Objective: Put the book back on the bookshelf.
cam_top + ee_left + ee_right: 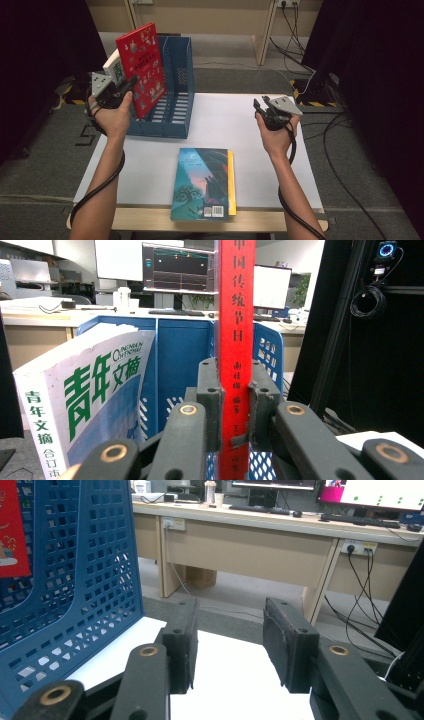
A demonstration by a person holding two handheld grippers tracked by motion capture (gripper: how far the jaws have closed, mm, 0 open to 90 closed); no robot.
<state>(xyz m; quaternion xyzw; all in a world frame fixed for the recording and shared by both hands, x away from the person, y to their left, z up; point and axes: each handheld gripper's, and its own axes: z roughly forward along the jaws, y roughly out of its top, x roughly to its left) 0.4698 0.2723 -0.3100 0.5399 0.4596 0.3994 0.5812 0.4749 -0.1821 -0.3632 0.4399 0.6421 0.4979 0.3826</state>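
Observation:
My left gripper (131,83) is shut on a red book (142,67), holding it upright over the left part of a blue file rack (175,95). In the left gripper view the pads clamp the book's red spine (235,340), which bears Chinese writing. A white magazine (85,400) with green characters leans in the rack to its left. My right gripper (259,106) hovers open over the white table at the right; in the right gripper view nothing lies between its fingertips (227,645). A teal-covered book (202,182) lies flat on a yellow one near the table's front edge.
The white table top (235,125) sits on a wooden board whose edge shows at the front. The rack's perforated blue wall (65,580) rises just left of the right gripper. Desks, monitors and cables stand beyond the table; black curtains flank it.

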